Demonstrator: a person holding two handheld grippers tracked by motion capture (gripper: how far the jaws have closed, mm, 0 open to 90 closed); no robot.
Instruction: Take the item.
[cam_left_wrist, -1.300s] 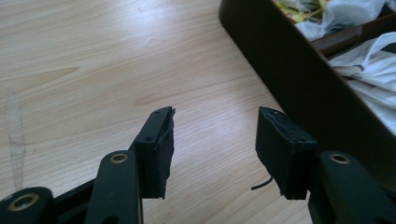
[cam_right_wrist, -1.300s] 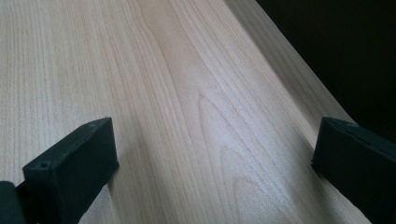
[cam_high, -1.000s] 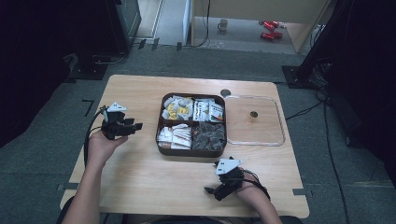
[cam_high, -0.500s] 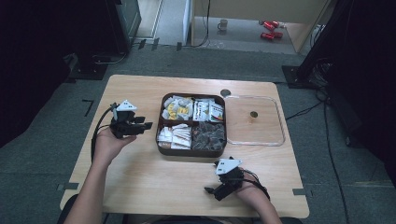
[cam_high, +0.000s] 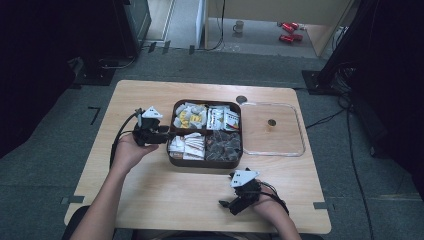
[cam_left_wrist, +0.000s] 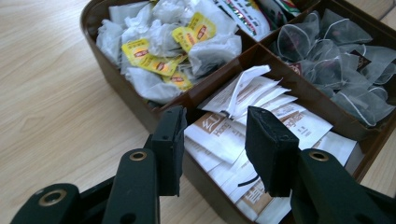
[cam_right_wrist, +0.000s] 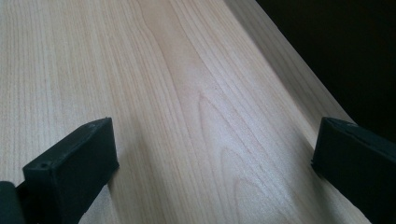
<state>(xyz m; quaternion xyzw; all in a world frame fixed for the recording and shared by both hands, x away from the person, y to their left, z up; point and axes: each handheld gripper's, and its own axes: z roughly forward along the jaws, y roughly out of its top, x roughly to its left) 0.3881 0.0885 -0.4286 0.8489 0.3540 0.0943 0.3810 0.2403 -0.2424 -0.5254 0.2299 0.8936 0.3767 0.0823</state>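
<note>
The left gripper is at the left edge of the brown divided box. Its jaws have just been closing, but they are still apart and nothing is pressed between them. Just beyond the two tips, and a little lower, lie the white paper sachets in the nearest compartment. Farther past the tips, the yellow-tagged tea bags fill the next compartment, and the mesh tea bags are on the other side. The right gripper rests on the wooden table, its jaws wide apart with only bare wood between them
</note>
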